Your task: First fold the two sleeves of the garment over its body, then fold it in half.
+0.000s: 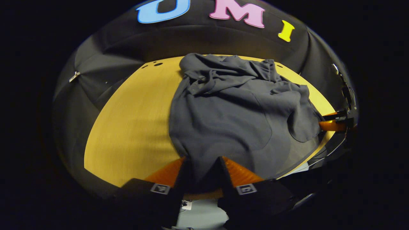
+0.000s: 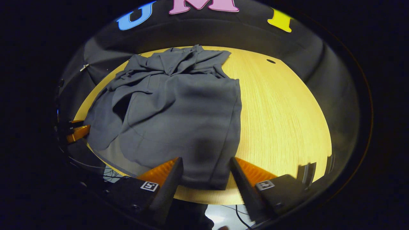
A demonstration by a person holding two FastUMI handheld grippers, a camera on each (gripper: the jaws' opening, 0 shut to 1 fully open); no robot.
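A dark grey garment (image 1: pixel 230 118) lies on the yellow wooden table (image 1: pixel 134 121), its sleeves bunched over the upper body. My left gripper (image 1: pixel 203 159) is open at the near hem, and the cloth runs between its two fingers. In the right gripper view the garment (image 2: pixel 179 111) spreads left of centre. My right gripper (image 2: pixel 207 159) is open, one finger on each side of the garment's near corner. The left gripper (image 2: pixel 76 131) is at the garment's far left edge, and the right gripper (image 1: pixel 332 121) at its far right edge.
The booth's black cloth wall (image 1: pixel 223 38) curves round behind the table. Bare tabletop (image 2: pixel 281 121) stretches to the right of the garment in the right gripper view. Small holes (image 1: pixel 156 64) mark the table's far side. Cables (image 2: pixel 111 174) hang below the table's near edge.
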